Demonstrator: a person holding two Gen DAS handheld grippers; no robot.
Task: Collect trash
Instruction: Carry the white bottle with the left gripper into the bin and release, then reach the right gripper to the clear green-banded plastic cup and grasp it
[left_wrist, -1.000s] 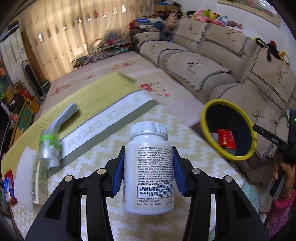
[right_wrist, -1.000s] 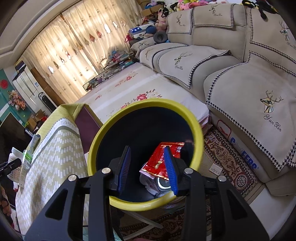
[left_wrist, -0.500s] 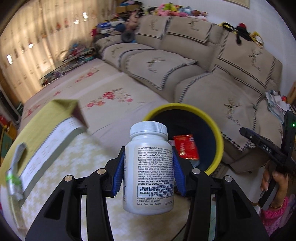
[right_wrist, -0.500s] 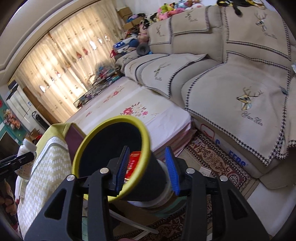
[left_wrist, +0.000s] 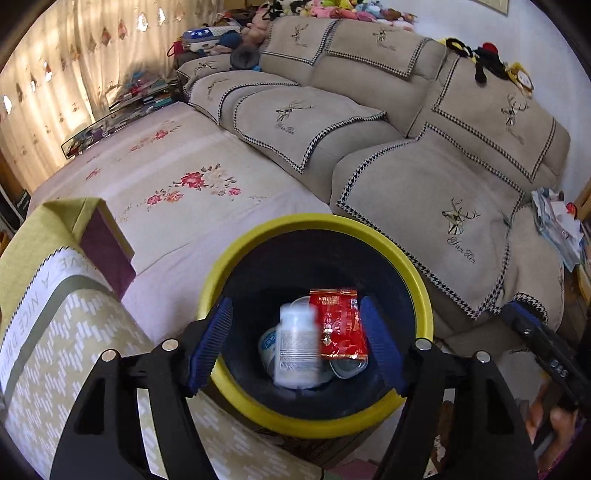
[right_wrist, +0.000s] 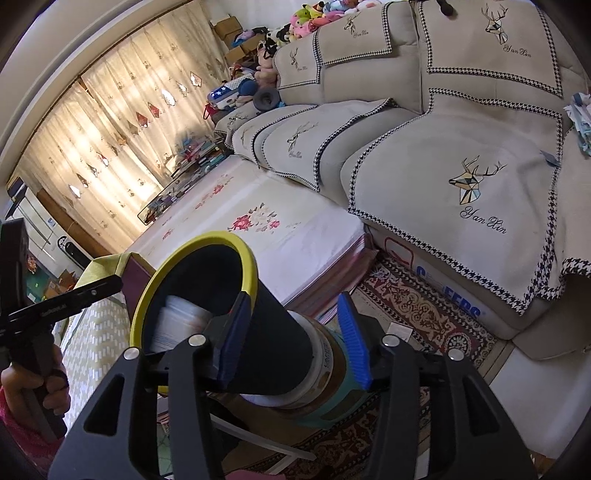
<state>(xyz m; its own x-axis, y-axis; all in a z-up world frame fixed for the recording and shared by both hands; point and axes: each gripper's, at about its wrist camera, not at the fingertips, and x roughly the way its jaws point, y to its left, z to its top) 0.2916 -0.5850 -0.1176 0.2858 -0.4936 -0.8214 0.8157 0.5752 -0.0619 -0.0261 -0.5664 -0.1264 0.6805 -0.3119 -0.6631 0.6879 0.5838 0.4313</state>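
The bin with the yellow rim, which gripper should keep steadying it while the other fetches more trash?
Probably right. The right gripper already straddles the bin wall below its yellow rim. The left gripper, jaws just opened, hangs empty above the white bottle blurred inside the bin, so it is free to fetch.

Daylight glows through the curtains (left_wrist: 55, 92) (fisheye-bent edges); the falling bottle (left_wrist: 297, 343) smears.

White bottle (left_wrist: 297, 343) is motion-blurred inside the yellow-rimmed bin (left_wrist: 424, 295); its label is unreadable. Items beneath it and the red packet (left_wrist: 341, 326) are largely covered, identity undetermined. In the right wrist view, the bin's base is hidden behind the right gripper (right_wrist: 291, 339), toward 6 o'clock.
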